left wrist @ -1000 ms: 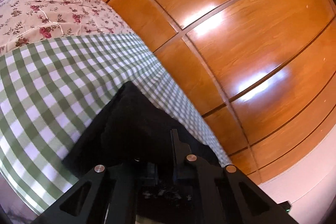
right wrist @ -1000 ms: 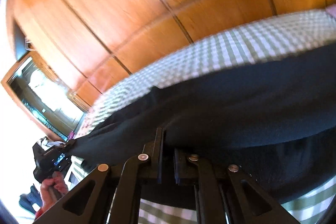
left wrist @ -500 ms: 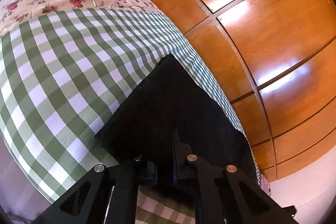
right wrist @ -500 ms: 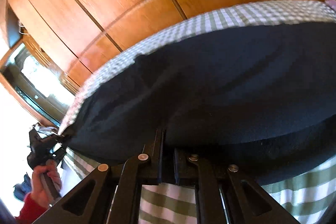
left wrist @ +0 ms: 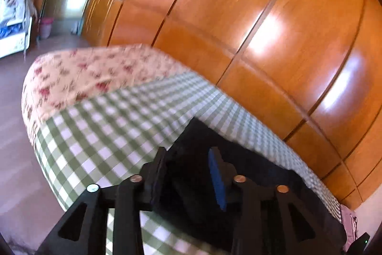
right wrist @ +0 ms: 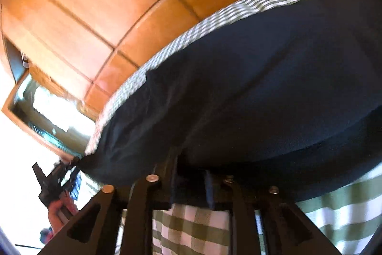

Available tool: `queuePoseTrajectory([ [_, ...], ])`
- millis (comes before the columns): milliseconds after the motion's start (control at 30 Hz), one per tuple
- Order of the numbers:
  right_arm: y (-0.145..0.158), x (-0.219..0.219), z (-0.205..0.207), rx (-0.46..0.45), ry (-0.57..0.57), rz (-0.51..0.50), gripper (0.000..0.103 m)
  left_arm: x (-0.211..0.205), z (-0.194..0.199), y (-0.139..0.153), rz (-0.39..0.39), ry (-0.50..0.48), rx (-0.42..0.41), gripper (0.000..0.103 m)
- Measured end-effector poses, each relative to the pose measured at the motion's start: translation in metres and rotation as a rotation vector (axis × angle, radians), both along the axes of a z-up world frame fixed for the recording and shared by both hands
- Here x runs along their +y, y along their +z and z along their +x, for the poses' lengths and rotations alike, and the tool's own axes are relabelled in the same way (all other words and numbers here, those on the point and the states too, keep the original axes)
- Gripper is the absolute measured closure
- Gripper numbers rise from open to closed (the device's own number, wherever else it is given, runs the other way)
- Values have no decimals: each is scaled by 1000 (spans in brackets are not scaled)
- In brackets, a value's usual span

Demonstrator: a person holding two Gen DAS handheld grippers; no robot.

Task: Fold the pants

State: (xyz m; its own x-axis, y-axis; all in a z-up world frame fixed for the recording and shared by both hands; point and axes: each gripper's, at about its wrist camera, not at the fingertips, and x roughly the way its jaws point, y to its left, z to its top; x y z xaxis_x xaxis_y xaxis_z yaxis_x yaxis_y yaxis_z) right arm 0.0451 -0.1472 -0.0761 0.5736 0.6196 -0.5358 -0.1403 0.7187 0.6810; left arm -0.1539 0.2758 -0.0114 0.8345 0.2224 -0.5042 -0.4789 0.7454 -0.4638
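Left wrist view shows the left gripper (left wrist: 188, 159) with its jaws just opened, released, the dark navy fabric pants (left wrist: 250, 183) lying flat between and beyond its fingers on the green-and-white checked cloth (left wrist: 107, 135). Right gripper (right wrist: 191, 171) has also been opening, its jaws parted around the near hem without pressing it. The pants' long axis runs crosswise ahead of the right fingers, toward the left gripper.

Dark navy pants (right wrist: 250, 87) are lying on a green-and-white checked cloth (left wrist: 114, 130). A cream sheet with red flowers (left wrist: 78, 78) is showing at the bed's far end. Glossy orange-brown wooden panels (left wrist: 238, 16) are shining behind. The hand-held gripper (left wrist: 188, 173) is showing black fingers with blue pads (left wrist: 217, 181).
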Motion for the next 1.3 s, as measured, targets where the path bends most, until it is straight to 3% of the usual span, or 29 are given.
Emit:
queuePoseTrajectory([
  [133,7,-39,-1,-15,-112,26,67,-28,14,4,-1,-120,-44,53],
  [233,8,-76,-2,-14,-223,27,58,-65,39,-4,0,-284,-13,53],
  [367,0,-131,-4,21,-375,51,57,-123,72,-21,-12,-512,51,53],
  [533,-10,-190,-4,44,-518,115,58,-174,98,-35,-19,-628,99,53],
  [667,-13,-221,3,42,-590,165,62,-200,111,-43,-15,-680,144,53],
  [800,-20,-234,16,95,-595,190,92,-212,118,-44,7,-690,166,53],
  [1033,20,-237,-27,-2,-582,131,95,-214,115,-29,0,-691,141,53],
  [1167,-6,-243,-27,87,-577,91,95,-223,115,-32,7,-721,154,53],
  [1300,-26,-253,-30,115,-596,182,96,-236,123,-40,33,-762,202,53],
])
